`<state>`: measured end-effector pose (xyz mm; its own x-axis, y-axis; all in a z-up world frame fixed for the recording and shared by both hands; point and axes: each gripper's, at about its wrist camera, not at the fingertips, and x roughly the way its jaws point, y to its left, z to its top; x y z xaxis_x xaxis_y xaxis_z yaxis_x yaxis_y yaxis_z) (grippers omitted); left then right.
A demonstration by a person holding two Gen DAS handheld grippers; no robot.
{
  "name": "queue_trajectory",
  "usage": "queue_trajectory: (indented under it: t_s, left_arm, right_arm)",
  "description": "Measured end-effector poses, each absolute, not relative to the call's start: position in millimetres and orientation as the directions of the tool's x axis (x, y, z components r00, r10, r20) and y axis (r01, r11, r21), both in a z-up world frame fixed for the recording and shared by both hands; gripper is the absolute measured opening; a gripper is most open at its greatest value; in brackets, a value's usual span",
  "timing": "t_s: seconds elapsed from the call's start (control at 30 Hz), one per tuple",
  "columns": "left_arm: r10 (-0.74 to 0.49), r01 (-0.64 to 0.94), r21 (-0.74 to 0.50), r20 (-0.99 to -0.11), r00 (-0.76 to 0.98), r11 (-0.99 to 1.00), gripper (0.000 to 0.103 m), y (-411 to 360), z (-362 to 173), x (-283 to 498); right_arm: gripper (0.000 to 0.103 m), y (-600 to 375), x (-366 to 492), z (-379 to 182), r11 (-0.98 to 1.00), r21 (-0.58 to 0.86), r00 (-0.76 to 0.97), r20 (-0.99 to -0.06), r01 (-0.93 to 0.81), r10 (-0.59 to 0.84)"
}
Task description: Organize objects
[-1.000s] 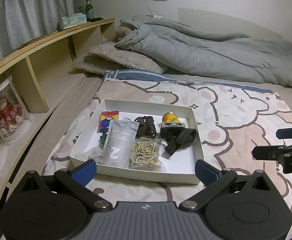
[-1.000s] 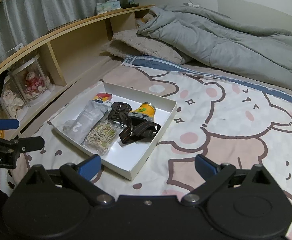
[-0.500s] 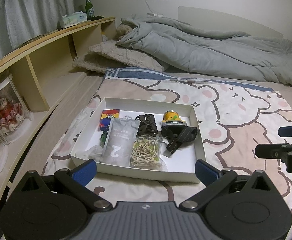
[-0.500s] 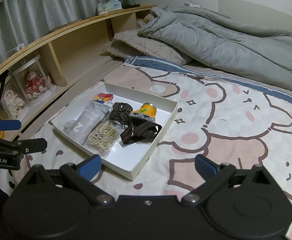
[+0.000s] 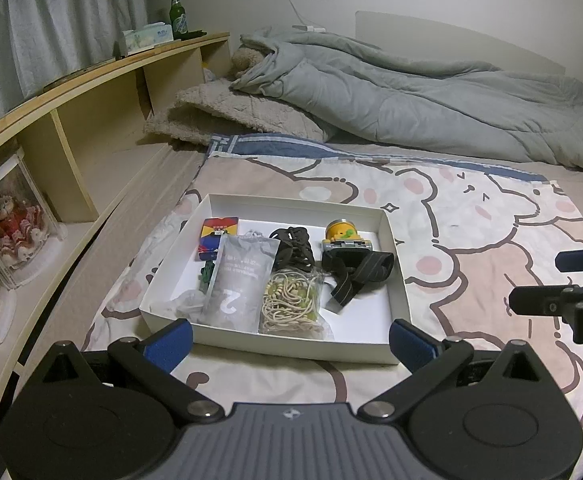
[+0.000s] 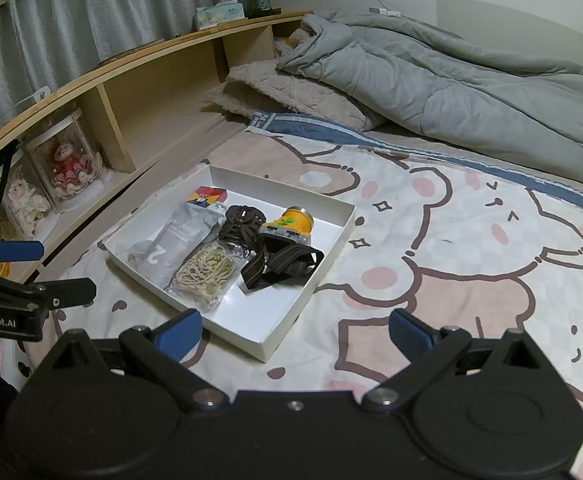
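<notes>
A white shallow box lies on the bear-print bedspread. In it are a yellow headlamp with a dark strap, a grey pouch marked 2, a bag of beige cord, a dark tangled band and a red-blue card. My left gripper is open and empty just before the box's near edge. My right gripper is open and empty near the box's right corner.
A wooden shelf runs along the left with doll cases, a tissue box and a green bottle. A grey duvet and a beige pillow lie at the back of the bed.
Both views have pulled back and lifted slightly, so the box sits a little farther off. Nothing in the box has moved and both grippers stay open.
</notes>
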<state>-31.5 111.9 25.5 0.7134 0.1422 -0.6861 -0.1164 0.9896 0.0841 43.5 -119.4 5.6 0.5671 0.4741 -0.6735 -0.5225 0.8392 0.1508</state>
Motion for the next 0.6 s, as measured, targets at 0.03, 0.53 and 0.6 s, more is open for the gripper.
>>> queue_trajectory:
  t_s: [0.03,0.53,0.6]
  left_arm:
    - [0.142,-0.116,0.084,-0.686,0.714,0.99,0.103,111.9,25.7,-31.4]
    - [0.144,-0.117,0.086,-0.687,0.712,0.989,0.103,112.2,24.7,-31.1]
    - [0.143,-0.117,0.085,-0.688,0.712,0.989,0.103,112.8,24.8,-31.2]
  right_arm:
    - [0.101,-119.3,43.5,5.6,0.839,0.151,0.567,-0.673,-0.523,0.475]
    - [0.101,-118.8,43.5,5.7,0.839,0.151,0.567,-0.673,-0.523,0.474]
    - [0.101,-119.1,43.4,5.8,0.839,0.151,0.567,-0.674,-0.522,0.474]
